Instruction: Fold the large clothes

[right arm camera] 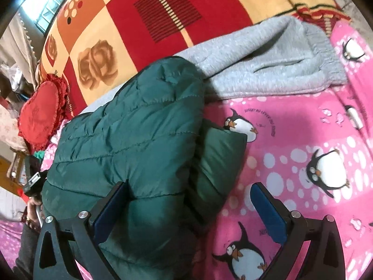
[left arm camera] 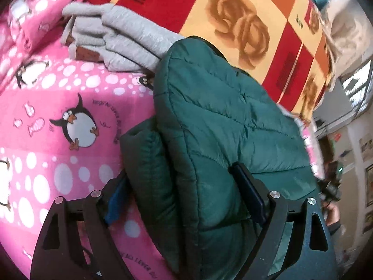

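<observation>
On the bed's pink penguin blanket (right arm camera: 291, 121) lies the green puffer jacket (right arm camera: 130, 126), already doubled into a thick bundle; grey sweatpants (right arm camera: 268, 65) sit folded beyond. Left gripper (left arm camera: 184, 200) and right gripper (right arm camera: 188, 207) straddle its near edge, jaws wide, gripping nothing. Folding looks nearly finished.

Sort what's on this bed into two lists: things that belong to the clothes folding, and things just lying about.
Belongs to the folding:
- green puffer jacket, folded, between both grippers' open jaws
- grey sweatpants, beside the jacket
- left gripper
- right gripper

Just lying about:
- pink penguin blanket, underneath
- red and yellow rose blanket
- red heart cushion
</observation>
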Motion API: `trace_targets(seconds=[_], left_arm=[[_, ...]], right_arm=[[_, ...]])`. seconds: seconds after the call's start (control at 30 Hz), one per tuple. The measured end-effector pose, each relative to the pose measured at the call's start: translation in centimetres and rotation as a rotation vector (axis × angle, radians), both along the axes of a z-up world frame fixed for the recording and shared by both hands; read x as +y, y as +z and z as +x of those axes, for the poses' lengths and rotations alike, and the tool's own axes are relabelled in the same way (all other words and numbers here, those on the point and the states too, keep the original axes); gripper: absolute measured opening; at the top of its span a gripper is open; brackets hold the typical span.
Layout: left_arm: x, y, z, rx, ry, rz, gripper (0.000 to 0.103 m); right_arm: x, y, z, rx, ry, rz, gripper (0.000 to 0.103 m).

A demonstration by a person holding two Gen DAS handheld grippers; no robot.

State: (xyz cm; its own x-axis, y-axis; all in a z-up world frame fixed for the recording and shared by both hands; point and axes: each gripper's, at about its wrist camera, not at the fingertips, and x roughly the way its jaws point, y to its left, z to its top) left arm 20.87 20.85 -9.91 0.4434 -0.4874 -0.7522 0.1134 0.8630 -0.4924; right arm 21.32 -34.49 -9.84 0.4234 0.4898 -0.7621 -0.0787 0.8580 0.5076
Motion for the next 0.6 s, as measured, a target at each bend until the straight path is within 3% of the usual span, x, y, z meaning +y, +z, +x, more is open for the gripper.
trace_targets(seconds=[0.13, 0.37, 0.47, 0.6], left_arm=[[0.0, -0.3, 0.0, 0.001, 0.016, 0.015, 0.084], [0.2, -0.5, -0.1, 0.001, 0.032, -0.004, 0.085], [0.2, -0.4, -0.3, -0.008, 0.035, 0.000, 0.085], [0.1, -0.2, -0.4, -0.023, 0.036, 0.017, 0.084]], right_arm=[[-1.2, -2.0, 0.9, 0.019, 0.016, 0.140, 0.103], [-1.5, -2.3, 2.0, -0.039, 0.053, 0.271, 0.103], [-0.4, -1.8, 2.3, -0.076, 0.112, 0.277, 0.101], [0.0, -1.2, 2.2, -0.110, 0.116, 0.224, 0.085]])
